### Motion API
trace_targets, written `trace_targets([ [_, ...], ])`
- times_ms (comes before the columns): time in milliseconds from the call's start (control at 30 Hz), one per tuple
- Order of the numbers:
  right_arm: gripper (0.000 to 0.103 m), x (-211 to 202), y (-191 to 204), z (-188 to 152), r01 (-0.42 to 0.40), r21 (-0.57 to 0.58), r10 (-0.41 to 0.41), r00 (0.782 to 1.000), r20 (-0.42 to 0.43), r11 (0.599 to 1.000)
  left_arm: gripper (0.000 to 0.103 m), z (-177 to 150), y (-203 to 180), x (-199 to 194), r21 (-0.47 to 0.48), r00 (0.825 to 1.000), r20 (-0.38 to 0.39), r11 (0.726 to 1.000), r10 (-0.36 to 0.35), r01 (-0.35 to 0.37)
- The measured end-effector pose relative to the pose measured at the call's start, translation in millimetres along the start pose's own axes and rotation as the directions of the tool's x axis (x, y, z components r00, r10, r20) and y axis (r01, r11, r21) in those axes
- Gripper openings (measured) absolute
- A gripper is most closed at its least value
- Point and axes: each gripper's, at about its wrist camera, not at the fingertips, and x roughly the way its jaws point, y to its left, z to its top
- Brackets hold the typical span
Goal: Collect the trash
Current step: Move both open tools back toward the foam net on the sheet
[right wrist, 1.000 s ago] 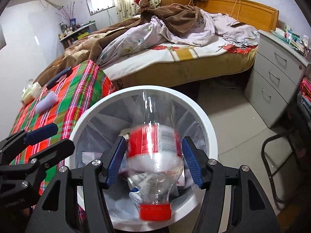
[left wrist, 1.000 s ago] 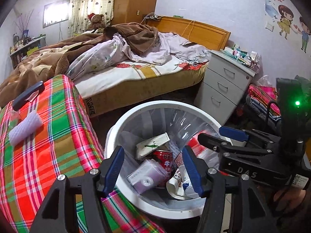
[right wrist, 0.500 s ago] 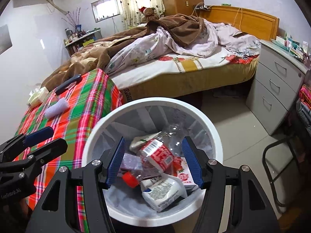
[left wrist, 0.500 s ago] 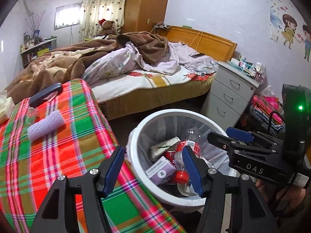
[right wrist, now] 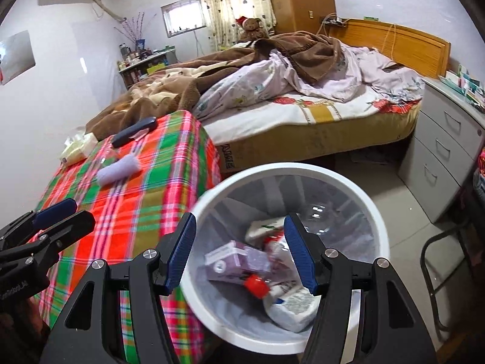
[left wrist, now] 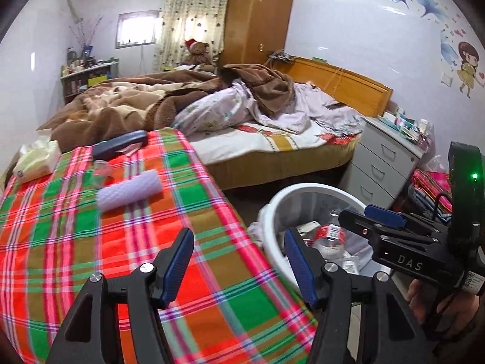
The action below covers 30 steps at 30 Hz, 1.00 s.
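Note:
A white trash bin (right wrist: 376,212) stands on the floor beside the plaid-covered table (right wrist: 130,206). In it lie a clear bottle with a red label and red cap (right wrist: 256,285), a purple carton (right wrist: 233,256) and white packets. My right gripper (right wrist: 239,254) is open and empty above the bin. My left gripper (left wrist: 239,264) is open and empty over the table's right edge (left wrist: 212,273). The bin (left wrist: 272,212) and bottle (left wrist: 329,236) show at right in the left wrist view, with the right gripper (left wrist: 372,221) above them.
On the table lie a purple ribbed roll (left wrist: 130,189), a small glass jar (left wrist: 101,170), a dark case (left wrist: 119,145) and a tissue pack (left wrist: 36,160). An unmade bed (left wrist: 242,115) is behind. A grey drawer unit (left wrist: 382,166) stands right.
The right gripper has let go of the bottle, which dropped into the bin. Both grippers have drawn back and leftward, the left one from over the bin to over the table.

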Motion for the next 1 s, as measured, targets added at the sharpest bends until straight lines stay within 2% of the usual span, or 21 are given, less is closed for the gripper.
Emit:
trace_targets([
  [300,0.062,16.5,38.1,4.6,-0.053,-0.029,0.052,0.998,-0.020,0.998,0.062,0.0,59.6,-15.2,-0.083,0.997,0.018,0.994,0.076,-0.075],
  [667,0.062,44.9,85.9,15.2,-0.122,-0.058,0.118,0.991,-0.062,0.991,0.062,2.8,131.4,-23.5,-0.149,0.985,0.022,0.974,0.174,-0.169],
  [800,0.062,57.5,107.1,18.2,-0.137,-0.082,0.131,0.988,-0.077,0.987,0.062,6.9,155.7,-20.0,-0.162,0.982,0.015,0.969,0.190,-0.185],
  [1000,0.062,86.2,126.4,26.0,-0.176,-0.041,0.170,0.978,-0.124,0.983,0.062,14.9,183.8,-6.8,-0.155,0.979,0.005,0.967,0.204,-0.200],
])
